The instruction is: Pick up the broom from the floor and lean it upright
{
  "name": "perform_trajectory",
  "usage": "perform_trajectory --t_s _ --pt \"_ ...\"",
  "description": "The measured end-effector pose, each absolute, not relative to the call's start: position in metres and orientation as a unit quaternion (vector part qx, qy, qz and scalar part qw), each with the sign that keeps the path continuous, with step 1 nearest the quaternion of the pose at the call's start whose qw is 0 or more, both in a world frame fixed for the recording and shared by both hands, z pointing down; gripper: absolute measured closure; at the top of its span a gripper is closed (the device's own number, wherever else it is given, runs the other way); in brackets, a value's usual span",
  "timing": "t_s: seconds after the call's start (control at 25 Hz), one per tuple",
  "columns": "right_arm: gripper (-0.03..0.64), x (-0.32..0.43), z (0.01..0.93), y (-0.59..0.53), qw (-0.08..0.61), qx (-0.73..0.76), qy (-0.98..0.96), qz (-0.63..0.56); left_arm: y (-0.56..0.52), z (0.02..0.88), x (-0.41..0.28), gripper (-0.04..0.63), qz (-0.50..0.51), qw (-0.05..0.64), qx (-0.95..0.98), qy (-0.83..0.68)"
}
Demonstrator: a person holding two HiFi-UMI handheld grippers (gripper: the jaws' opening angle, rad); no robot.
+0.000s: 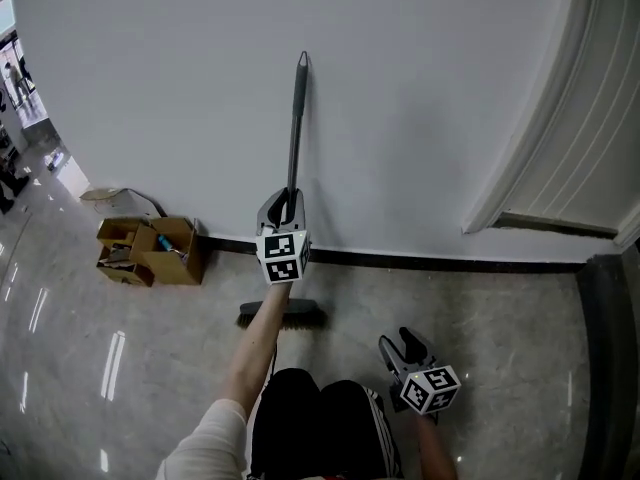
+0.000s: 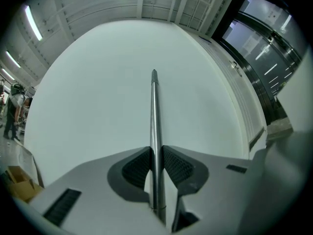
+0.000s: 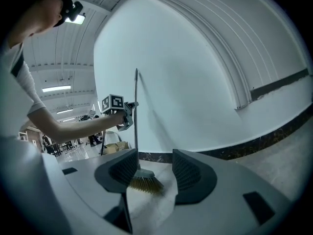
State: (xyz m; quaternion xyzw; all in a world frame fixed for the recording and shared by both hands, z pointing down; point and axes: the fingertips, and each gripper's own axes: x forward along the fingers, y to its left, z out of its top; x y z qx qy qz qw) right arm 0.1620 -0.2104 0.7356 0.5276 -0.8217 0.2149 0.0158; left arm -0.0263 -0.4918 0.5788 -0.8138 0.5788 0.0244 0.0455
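The broom stands nearly upright against the white wall (image 1: 420, 88). Its thin metal handle (image 1: 296, 118) rises to a dark tip, and its bristle head (image 1: 283, 315) rests on the floor by the baseboard. My left gripper (image 1: 284, 208) is shut on the handle about midway up; in the left gripper view the handle (image 2: 155, 131) runs straight up between the pressing pads. My right gripper (image 1: 403, 343) hangs lower at the right, open and empty, away from the broom. In the right gripper view the bristle head (image 3: 143, 182) shows between the open jaws, farther off, and the left gripper (image 3: 128, 112) is seen holding the pole.
Open cardboard boxes (image 1: 150, 250) with clutter sit on the floor at the left against the wall. A dark baseboard (image 1: 450, 261) runs along the wall. A white door frame (image 1: 545, 118) stands at the right. The person's legs (image 1: 315, 428) fill the bottom centre.
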Motion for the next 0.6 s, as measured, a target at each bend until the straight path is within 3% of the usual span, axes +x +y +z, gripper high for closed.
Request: perform_trajectory --t_s 0.6 --pt "0.391 0.182 0.761 -0.217 0.001 0.551 -0.801 0.235 -0.503 0.57 -0.022 0.463 0.038 0.076 -0.8 0.594"
